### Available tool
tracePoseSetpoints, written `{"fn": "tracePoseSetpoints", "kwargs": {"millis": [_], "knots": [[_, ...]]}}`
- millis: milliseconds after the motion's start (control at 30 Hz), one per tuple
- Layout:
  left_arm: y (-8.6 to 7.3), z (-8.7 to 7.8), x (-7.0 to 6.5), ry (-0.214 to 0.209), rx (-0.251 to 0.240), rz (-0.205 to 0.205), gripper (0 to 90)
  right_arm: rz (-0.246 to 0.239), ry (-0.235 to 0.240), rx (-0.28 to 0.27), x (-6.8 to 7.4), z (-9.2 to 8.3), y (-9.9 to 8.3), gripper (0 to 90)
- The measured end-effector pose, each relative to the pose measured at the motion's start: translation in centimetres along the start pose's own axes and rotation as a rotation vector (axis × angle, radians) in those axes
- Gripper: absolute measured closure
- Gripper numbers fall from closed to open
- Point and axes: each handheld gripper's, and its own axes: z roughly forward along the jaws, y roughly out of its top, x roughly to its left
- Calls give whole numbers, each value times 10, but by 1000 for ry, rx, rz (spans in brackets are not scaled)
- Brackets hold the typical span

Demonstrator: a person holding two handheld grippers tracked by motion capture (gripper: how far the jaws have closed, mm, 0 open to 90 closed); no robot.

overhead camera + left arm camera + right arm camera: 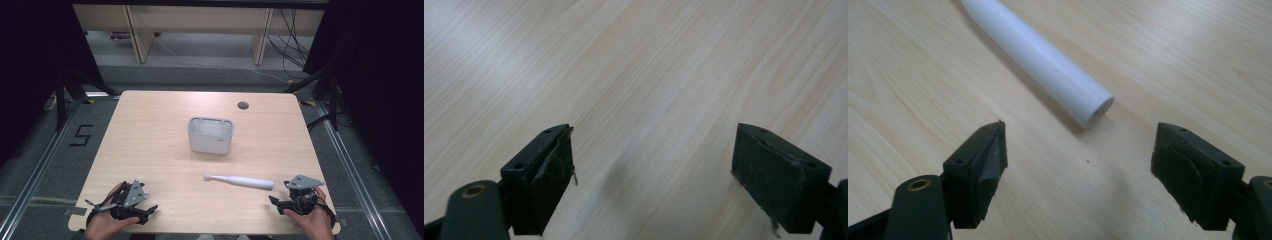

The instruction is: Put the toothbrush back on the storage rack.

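A white electric toothbrush (240, 181) lies flat on the wooden table (150, 145), head pointing left, handle end toward the right. Its blunt handle end (1095, 111) sits just ahead of my right gripper (1079, 150), whose jaws stand wide apart with nothing between them. That right gripper (281, 201) rests at the table's front right in a hand. At the front left my left gripper (147, 210) lies in the other hand; in the left gripper view its jaws (651, 165) are spread over bare wood. A white holder with compartments (210, 135) stands at mid-table.
A round cable hole (243, 105) sits near the table's far edge. Desk legs and cables stand on the floor beyond. Dark curtains flank both sides. A floor mark "5" (81, 135) lies left of the table.
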Motion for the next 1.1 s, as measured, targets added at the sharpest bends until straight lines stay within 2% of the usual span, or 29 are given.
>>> {"fn": "tracePoseSetpoints", "kwargs": {"millis": [33, 100, 167, 200, 233, 267, 333, 367, 433, 600, 833, 967, 1067, 1100], "knots": [[0, 0, 0, 1, 1, 0, 165, 7, 3, -1, 1, 0, 1, 229], [1, 0, 0, -3, 15, 3, 165, 49, 7, 30, 3, -2, 2, 229], [0, 1, -1, 0, 3, 0, 165, 25, 2, 14, 2, -2, 3, 229], [0, 1, -1, 1, 4, -1, 165, 42, 7, 29, 3, -3, 4, 231], [0, 1, 0, 0, 3, -2, 165, 37, 8, 33, 3, -4, 4, 235], [0, 1, 0, -1, 4, 0, 165, -1, -1, 15, 1, -3, 6, 238], [0, 1, -1, 1, 4, -2, 165, -7, 5, 22, 2, -4, 8, 249], [0, 1, -1, -2, 6, -1, 165, -24, -6, 20, 2, -5, 10, 249], [0, 1, -1, -2, 6, -1, 165, -23, 4, 42, 4, -6, 13, 258], [0, 1, 0, 0, 3, -2, 165, -74, 17, 57, 6, -6, 22, 278], [0, 1, 0, 0, 5, -2, 165, -124, 12, 83, 10, -7, 40, 304], [0, 1, 0, -2, 5, -2, 165, -162, 21, 94, 11, -5, 51, 314], [0, 1, 0, -1, 4, 0, 165, -167, 21, 87, 13, -1, 57, 314], [0, 1, 0, -2, 4, -1, 165, -177, 32, 104, 13, 0, 60, 315]]}}
